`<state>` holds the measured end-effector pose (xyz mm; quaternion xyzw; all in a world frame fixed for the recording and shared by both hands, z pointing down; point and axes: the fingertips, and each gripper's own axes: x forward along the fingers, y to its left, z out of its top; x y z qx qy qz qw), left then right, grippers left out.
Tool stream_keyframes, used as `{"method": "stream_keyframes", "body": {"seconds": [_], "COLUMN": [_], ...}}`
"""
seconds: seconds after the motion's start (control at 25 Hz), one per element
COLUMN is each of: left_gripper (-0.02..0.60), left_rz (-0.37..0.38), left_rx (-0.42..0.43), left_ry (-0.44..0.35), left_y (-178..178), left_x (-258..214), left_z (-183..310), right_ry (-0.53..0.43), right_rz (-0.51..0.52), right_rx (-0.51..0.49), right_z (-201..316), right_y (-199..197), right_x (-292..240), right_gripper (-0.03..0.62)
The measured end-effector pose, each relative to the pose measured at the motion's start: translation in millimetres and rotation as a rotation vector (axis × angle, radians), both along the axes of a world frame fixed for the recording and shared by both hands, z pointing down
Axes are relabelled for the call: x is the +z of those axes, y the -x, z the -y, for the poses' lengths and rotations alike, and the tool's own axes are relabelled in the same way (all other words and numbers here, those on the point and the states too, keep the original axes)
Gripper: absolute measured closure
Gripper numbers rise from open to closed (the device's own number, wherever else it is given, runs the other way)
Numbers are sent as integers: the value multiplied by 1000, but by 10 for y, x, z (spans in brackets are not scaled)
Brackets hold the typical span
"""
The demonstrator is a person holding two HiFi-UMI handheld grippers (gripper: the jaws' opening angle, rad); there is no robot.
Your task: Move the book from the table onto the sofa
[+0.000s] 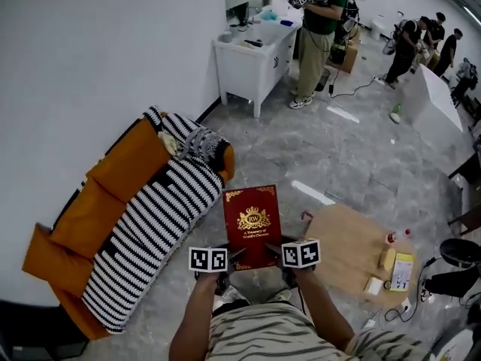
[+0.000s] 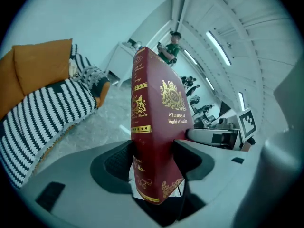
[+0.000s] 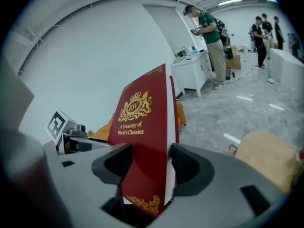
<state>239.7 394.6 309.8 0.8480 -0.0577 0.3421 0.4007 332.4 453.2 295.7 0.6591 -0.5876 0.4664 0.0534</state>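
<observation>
A thick red book [image 1: 252, 224] with gold print is held in the air, cover up, between the round wooden table [image 1: 347, 256] and the sofa [image 1: 113, 201]. My left gripper [image 1: 225, 265] is shut on its near left corner and my right gripper [image 1: 284, 265] on its near right corner. In the left gripper view the book [image 2: 154, 137] stands on edge between the black pads [image 2: 116, 160]. The right gripper view shows the book [image 3: 145, 137] clamped the same way. The orange sofa [image 2: 42, 89] carries a black-and-white striped blanket [image 1: 150, 232] and lies to the left.
On the table's right edge lie a yellow packet [image 1: 402, 271], small blocks and a bottle [image 1: 390, 238]. A white cabinet [image 1: 255, 51] stands at the back, with people [image 1: 319, 28] beyond it. Grey floor separates the table from the sofa.
</observation>
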Motion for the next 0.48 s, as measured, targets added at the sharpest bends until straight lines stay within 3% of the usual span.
{"method": "stream_keyframes", "body": {"seconds": [0.48], "left_gripper": [310], "left_rz": [-5], "left_rx": [-317], "left_ry": [-16], "left_y": [1460], "left_x": [-25], "left_z": [1175], "right_ry": [-10], "right_rz": [-26], "right_rx": [-324], "right_z": [1489], "right_y": [1320], "right_x": [-25], "right_gripper": [324]}}
